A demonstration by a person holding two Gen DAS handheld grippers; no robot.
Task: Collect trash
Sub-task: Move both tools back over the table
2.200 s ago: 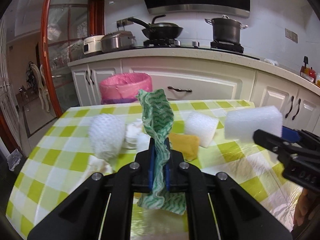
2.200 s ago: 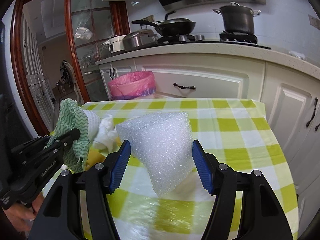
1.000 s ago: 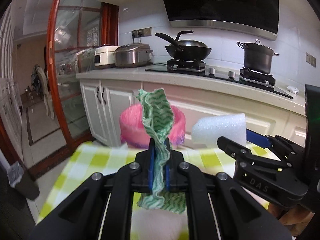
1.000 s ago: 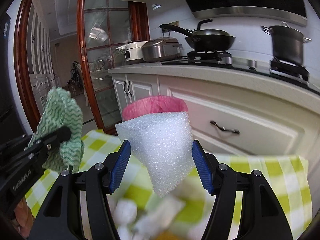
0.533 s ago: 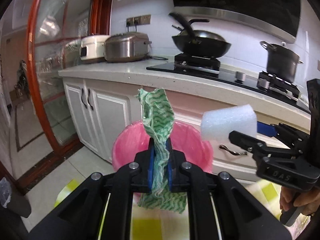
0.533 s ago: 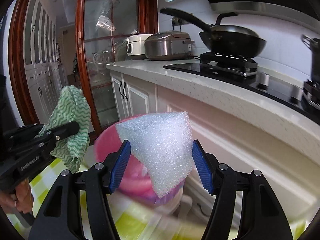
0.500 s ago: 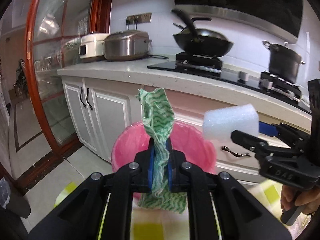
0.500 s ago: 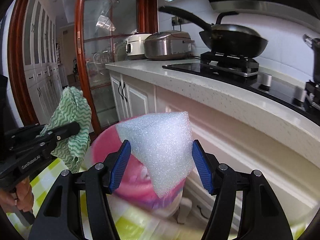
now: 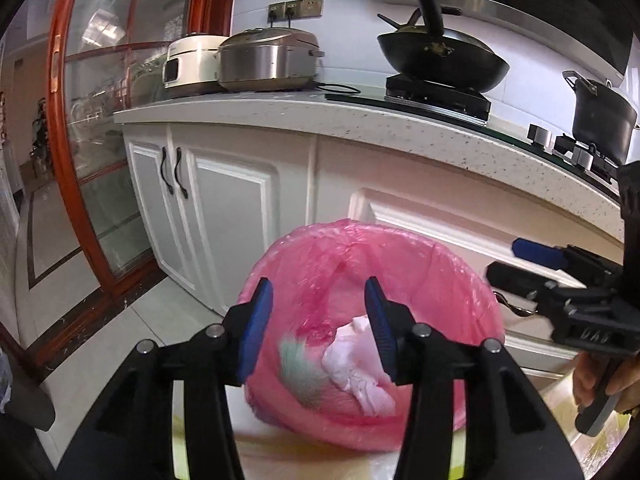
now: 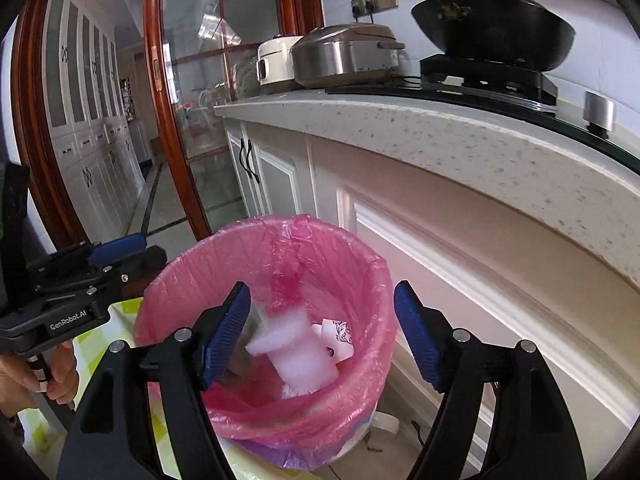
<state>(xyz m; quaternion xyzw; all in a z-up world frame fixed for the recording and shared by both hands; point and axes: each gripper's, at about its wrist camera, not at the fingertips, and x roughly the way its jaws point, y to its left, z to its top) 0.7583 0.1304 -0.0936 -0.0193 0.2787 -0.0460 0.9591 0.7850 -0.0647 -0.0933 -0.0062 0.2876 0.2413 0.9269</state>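
1. Trash is lying loose inside the pink-lined bin (image 10: 264, 264): a blurred green cloth (image 9: 300, 376) beside white foam pieces (image 10: 296, 356).
2. Left gripper (image 9: 318, 328) is hanging above the bin, its blue fingers (image 9: 256, 320) spreading apart with nothing between them.
3. Right gripper (image 10: 322, 336) is hanging over the same bin, fingers also widening and gripping nothing.
4. White kitchen cabinets (image 9: 224, 204) are standing just behind the bin, under a speckled counter (image 9: 360, 124).

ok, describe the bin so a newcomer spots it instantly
Find the white kitchen counter carrying the black wok. On the floor against its cabinets stands the trash bin. It alone is round and lined with a pink plastic bag, with white foam inside.
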